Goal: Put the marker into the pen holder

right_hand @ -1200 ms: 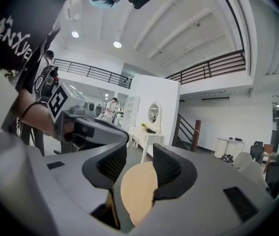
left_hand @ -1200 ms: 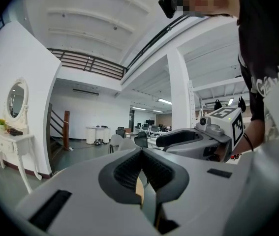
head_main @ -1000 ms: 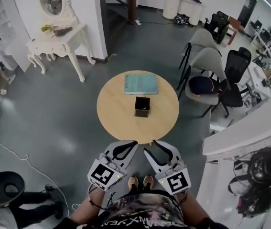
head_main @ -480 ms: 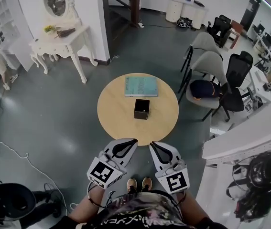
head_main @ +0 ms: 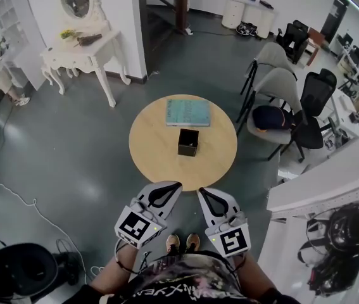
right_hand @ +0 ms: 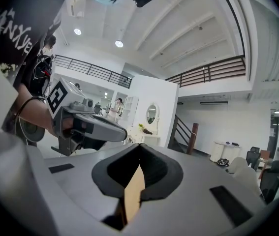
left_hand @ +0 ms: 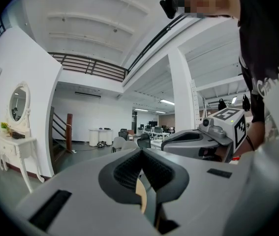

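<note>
With the left tongs (head_main: 176, 185) clenched empty and the right tongs (head_main: 200, 190) just closed on nothing, both short of the table (head_main: 149, 145), no marker shows, so the pen holder (head_main: 188, 142) mid-table either contains it already or awaits it.
</note>
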{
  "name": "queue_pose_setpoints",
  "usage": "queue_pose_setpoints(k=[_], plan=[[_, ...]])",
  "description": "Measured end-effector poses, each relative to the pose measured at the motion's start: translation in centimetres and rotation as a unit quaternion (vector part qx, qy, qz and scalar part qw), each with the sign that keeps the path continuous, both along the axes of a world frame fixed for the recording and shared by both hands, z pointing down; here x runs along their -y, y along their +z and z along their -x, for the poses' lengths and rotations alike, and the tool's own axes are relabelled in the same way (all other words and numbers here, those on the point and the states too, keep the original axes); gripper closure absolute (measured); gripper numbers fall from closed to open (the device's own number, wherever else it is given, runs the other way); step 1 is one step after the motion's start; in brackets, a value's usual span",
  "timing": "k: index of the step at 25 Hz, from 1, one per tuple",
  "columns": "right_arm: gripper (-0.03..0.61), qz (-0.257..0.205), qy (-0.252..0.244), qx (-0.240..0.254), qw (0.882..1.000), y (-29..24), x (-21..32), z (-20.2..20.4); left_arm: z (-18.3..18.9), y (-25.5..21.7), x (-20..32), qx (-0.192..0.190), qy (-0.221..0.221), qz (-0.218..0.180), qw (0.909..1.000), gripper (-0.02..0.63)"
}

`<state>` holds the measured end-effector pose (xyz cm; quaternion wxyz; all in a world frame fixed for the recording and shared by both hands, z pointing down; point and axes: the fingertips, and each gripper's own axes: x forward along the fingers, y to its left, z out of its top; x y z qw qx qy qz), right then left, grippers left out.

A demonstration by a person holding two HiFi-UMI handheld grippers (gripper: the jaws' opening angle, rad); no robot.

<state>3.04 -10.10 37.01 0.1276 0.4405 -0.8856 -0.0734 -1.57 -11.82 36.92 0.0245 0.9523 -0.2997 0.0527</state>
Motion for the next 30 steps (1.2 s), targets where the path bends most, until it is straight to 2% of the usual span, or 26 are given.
queue_pose_setpoints(k=[30], plan=[[0.578, 0.001, -0.024, 0.001, 1.000, -0.1, -0.5, -2.0, -2.1, -0.2, -0.7, 0.007, -0.014, -0.003, 0.9999, 0.596]])
